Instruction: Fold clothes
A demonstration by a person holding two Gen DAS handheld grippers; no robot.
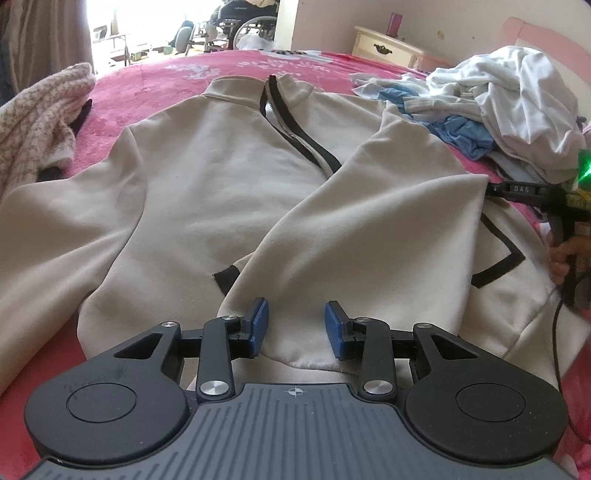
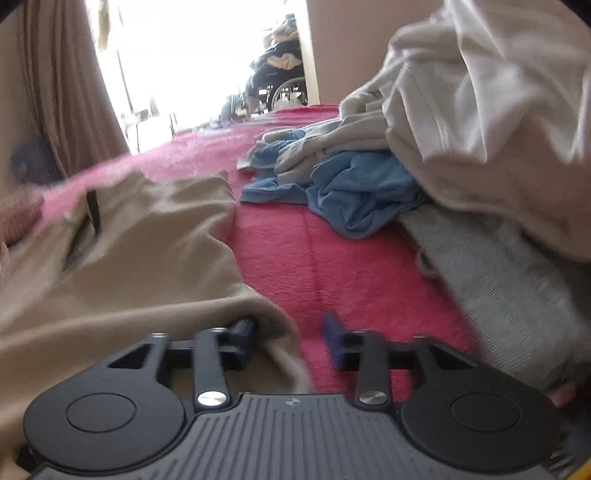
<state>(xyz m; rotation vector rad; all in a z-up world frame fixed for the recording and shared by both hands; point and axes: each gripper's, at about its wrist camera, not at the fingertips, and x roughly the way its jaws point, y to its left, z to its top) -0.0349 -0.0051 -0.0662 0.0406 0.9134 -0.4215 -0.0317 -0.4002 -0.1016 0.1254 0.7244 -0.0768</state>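
Note:
A beige zip-up jacket (image 1: 207, 184) with black trim lies front up on the pink bedspread (image 1: 155, 81). Its right sleeve (image 1: 351, 229) is folded across the body toward the hem. My left gripper (image 1: 295, 326) is open, its blue pads either side of the sleeve cuff at the hem. My right gripper (image 2: 291, 338) is open low over the bedspread (image 2: 295, 251), with a fold of the jacket (image 2: 147, 266) lying between its pads. The right gripper also shows in the left wrist view (image 1: 532, 192) at the jacket's right edge.
A heap of white and blue clothes (image 1: 498, 107) lies at the right of the bed, also in the right wrist view (image 2: 406, 166). A pink knitted garment (image 1: 40, 118) lies at the left. A cream nightstand (image 1: 388, 46) and a wheelchair (image 1: 243, 22) stand beyond the bed.

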